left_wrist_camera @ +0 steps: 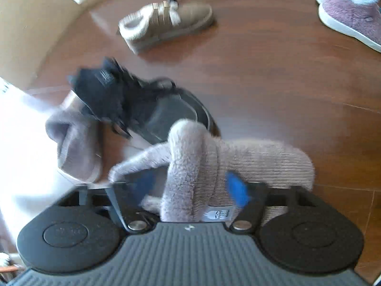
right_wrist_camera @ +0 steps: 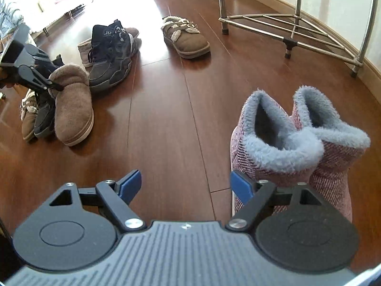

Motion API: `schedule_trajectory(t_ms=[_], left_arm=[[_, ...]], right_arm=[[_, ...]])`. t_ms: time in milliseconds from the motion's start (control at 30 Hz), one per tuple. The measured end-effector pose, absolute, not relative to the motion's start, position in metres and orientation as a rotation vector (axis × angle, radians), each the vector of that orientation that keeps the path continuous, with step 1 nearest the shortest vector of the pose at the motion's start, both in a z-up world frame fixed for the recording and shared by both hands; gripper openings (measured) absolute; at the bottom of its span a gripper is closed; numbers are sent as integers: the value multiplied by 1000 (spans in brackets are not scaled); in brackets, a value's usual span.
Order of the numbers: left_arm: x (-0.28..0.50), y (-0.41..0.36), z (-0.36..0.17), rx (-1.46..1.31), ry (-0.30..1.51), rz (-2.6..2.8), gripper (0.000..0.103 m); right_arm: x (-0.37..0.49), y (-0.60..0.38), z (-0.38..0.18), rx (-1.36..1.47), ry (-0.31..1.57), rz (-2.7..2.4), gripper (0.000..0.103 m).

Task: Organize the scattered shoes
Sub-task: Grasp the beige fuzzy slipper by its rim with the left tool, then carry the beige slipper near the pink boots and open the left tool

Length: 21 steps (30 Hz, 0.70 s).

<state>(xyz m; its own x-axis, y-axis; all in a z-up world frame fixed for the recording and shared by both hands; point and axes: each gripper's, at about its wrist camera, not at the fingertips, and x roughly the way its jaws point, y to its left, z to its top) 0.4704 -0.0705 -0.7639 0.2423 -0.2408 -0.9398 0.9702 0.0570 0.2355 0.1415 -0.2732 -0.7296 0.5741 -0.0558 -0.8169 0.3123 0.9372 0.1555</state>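
My left gripper (left_wrist_camera: 190, 186) is shut on the fluffy collar of a taupe fur slipper (left_wrist_camera: 262, 159); the right wrist view shows that gripper (right_wrist_camera: 51, 84) holding the slipper (right_wrist_camera: 73, 109) with its sole on the floor. Its mate (left_wrist_camera: 76, 147) lies under a black sneaker (left_wrist_camera: 133, 102). A brown strap shoe (left_wrist_camera: 166, 23) lies beyond them. My right gripper (right_wrist_camera: 185, 186) is open and empty just above the floor, left of two upright pink boots with blue fleece lining (right_wrist_camera: 297, 147).
Wooden floor (right_wrist_camera: 166, 119) all around. A metal rack's legs (right_wrist_camera: 285, 35) stand at the back right. Another black sneaker (right_wrist_camera: 44, 116) and a brown strap shoe (right_wrist_camera: 27, 116) lie beside the held slipper. A wall (left_wrist_camera: 28, 23) lies at the left.
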Motion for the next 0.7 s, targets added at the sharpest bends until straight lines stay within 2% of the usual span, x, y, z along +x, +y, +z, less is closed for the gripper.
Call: schedule_trajectory(t_ms=[33, 67, 100, 200, 467, 700], left_arm=[[470, -73, -768, 1118, 871, -1143, 43], [469, -74, -769, 1130, 867, -1167, 30], [467, -74, -770, 1141, 863, -1191, 24], [455, -72, -770, 1208, 803, -1251, 18], [389, -62, -738, 1194, 770, -1413, 16], [286, -52, -726, 1135, 814, -1651, 16]], right_arm=[[143, -274, -730, 298, 938, -220, 82], [144, -275, -731, 299, 938, -221, 82], [144, -278, -731, 309, 935, -221, 82], [143, -282, -732, 331, 928, -226, 82], [129, -283, -726, 352, 895, -241, 82], [122, -276, -723, 351, 871, -227, 84]])
